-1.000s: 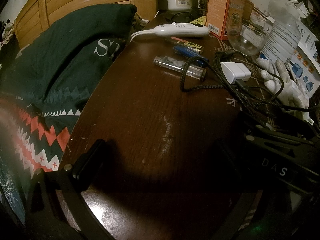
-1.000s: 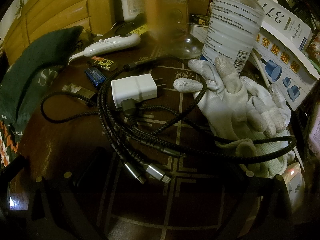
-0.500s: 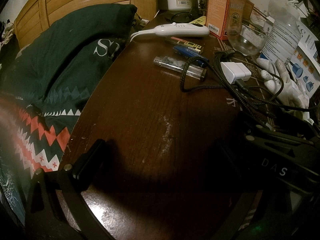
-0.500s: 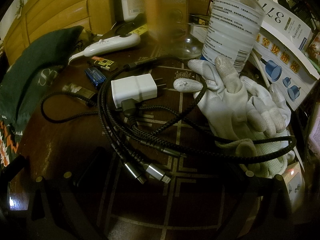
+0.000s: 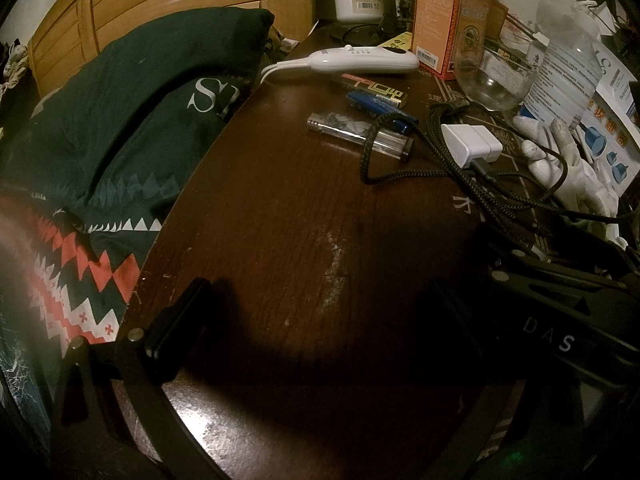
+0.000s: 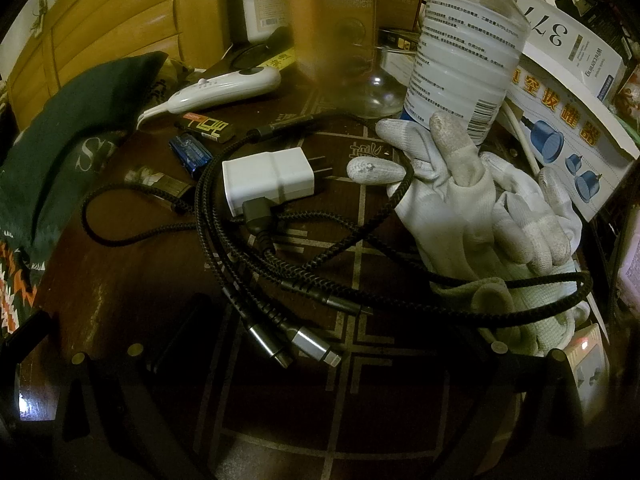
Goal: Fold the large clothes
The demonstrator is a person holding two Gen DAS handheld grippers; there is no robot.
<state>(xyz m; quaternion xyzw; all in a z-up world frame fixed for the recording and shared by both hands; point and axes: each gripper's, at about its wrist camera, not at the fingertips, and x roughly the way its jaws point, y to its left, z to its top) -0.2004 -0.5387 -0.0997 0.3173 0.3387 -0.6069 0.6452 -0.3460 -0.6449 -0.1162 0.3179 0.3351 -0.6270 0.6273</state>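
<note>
Both grippers sit low over the dark wooden table [image 5: 280, 208], jaws spread wide and holding nothing. Ahead of the right gripper [image 6: 316, 340] lie a tangle of braided cables [image 6: 304, 264], a white charger [image 6: 268, 178] and white gloves [image 6: 472, 208]. The dark green garment [image 5: 120, 120] lies bunched off the table's edge, left of the left gripper [image 5: 320, 320].

The counter [image 5: 280, 208] was dark reddish-brown wood with pale inlaid lines. The garment [image 5: 120, 120] was dark green with white letters and a red-and-white zigzag band. The charger [image 6: 268, 178] and gloves [image 6: 472, 200] were white, the cable [image 6: 320, 272] black, the box [image 5: 444, 36] orange, the lighter [image 5: 380, 106] apparently blue.
</note>
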